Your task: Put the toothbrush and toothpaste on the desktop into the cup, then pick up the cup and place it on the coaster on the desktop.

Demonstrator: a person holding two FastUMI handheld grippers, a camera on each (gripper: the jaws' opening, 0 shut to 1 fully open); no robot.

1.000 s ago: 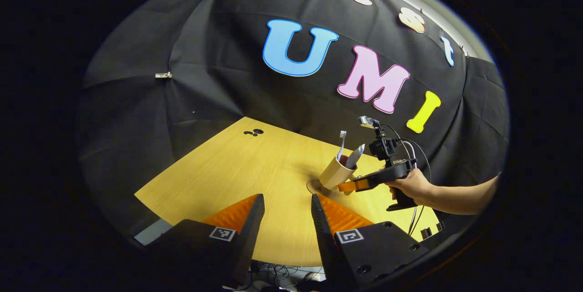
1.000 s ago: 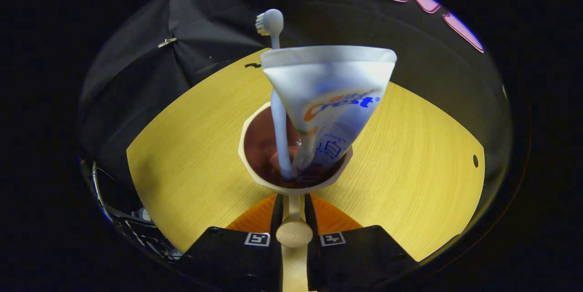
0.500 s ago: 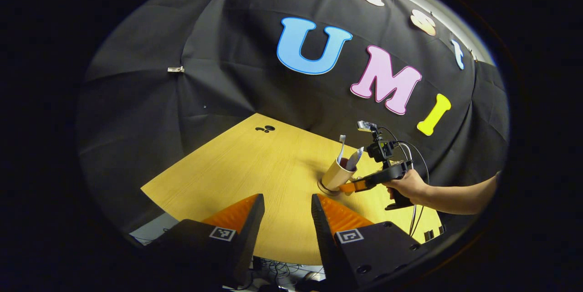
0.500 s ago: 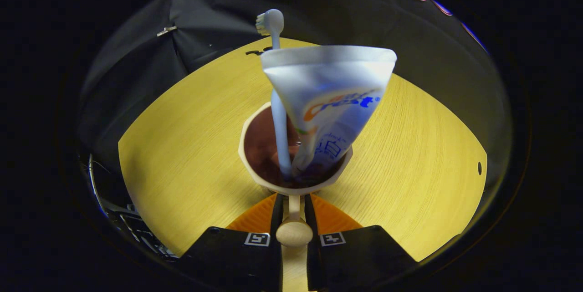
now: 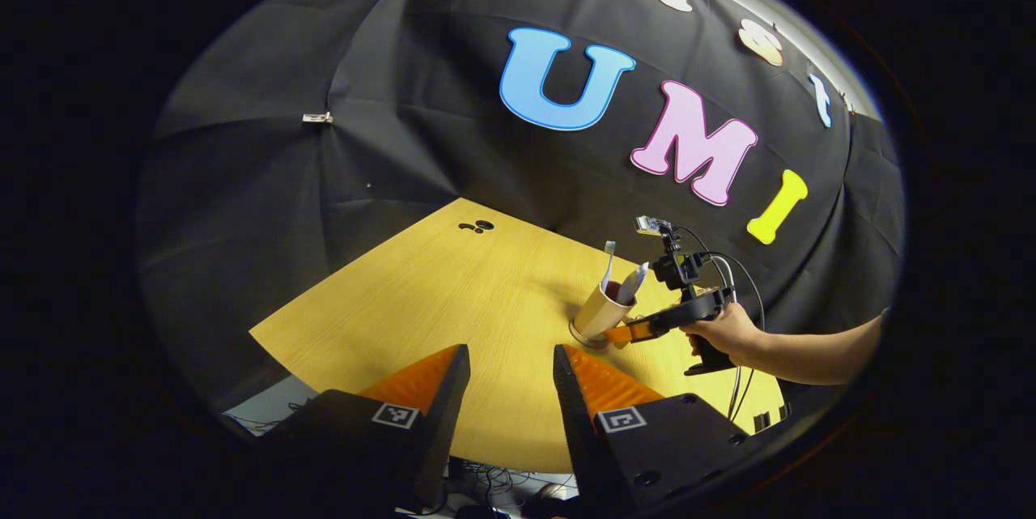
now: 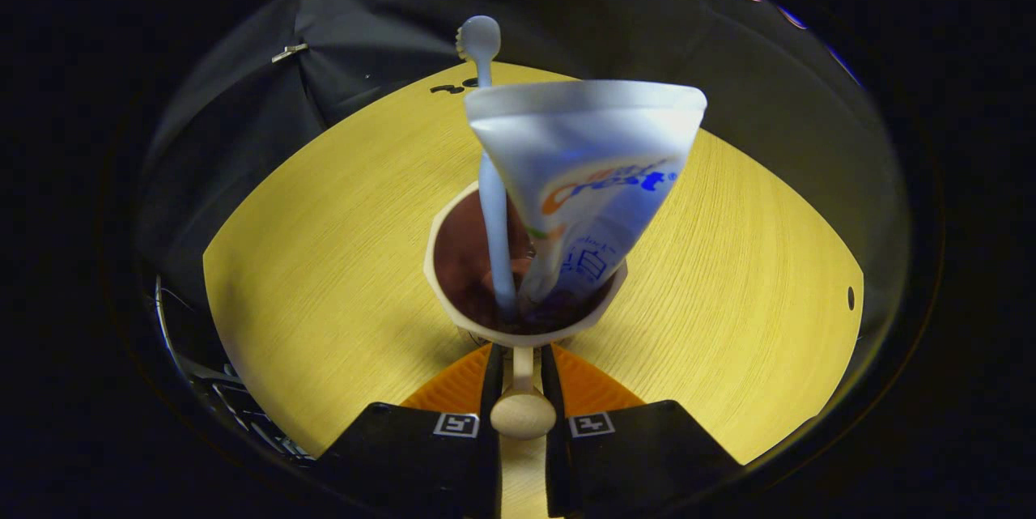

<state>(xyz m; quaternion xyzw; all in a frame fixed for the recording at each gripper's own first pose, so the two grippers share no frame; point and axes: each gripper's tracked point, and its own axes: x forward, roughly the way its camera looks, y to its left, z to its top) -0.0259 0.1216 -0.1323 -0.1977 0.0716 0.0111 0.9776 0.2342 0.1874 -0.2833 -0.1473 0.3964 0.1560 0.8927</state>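
Note:
In the left gripper view the beige cup stands slightly tilted on a round coaster on the wooden desktop. A white toothbrush and a toothpaste tube stick out of the cup. A hand holds my right gripper against the cup's near side. In the right gripper view that gripper is shut on the cup's handle, with the cup, toothbrush and toothpaste right in front. My left gripper hangs open over the desk's near edge.
The booth's black cloth wall rises behind the desk. Dark cable holes mark the far left corner of the desktop, and another hole lies at its right side. Cables hang below the near edge.
The right gripper has lowered the cup onto the coaster, and the cup stands less tilted than before. My left gripper has drifted slightly and stays open.

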